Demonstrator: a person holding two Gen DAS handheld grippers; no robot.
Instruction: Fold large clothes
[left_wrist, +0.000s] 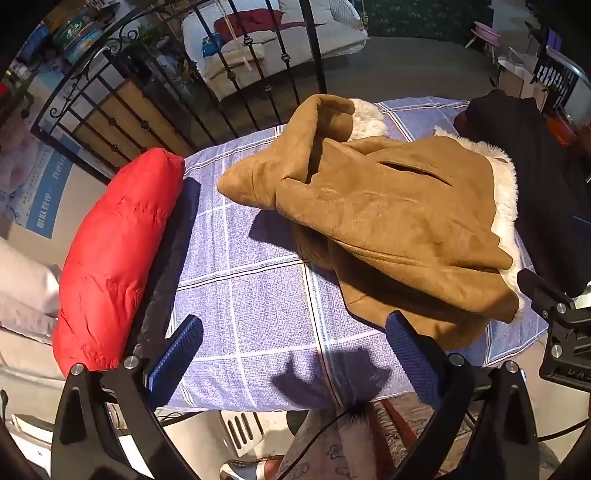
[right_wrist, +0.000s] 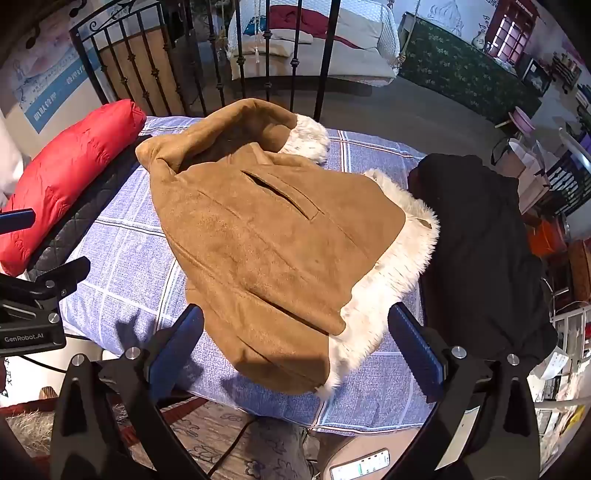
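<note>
A tan suede coat (left_wrist: 388, 218) with white fur lining lies partly folded on the blue checked table cover (left_wrist: 258, 302). It also shows in the right wrist view (right_wrist: 273, 251), with its fur edge (right_wrist: 384, 288) turned to the right. My left gripper (left_wrist: 295, 354) is open and empty, low over the cover's near edge, left of the coat's hem. My right gripper (right_wrist: 295, 343) is open and empty, with the coat's near hem between its blue fingers (right_wrist: 413, 343). The right gripper's body shows at the left view's right edge (left_wrist: 561, 317).
A red puffer jacket (left_wrist: 114, 254) lies along the table's left side over a dark quilted garment (right_wrist: 81, 229). A black garment (right_wrist: 480, 258) lies on the right side. A black iron railing (left_wrist: 155, 92) stands behind the table. Patterned carpet (right_wrist: 229, 443) lies below.
</note>
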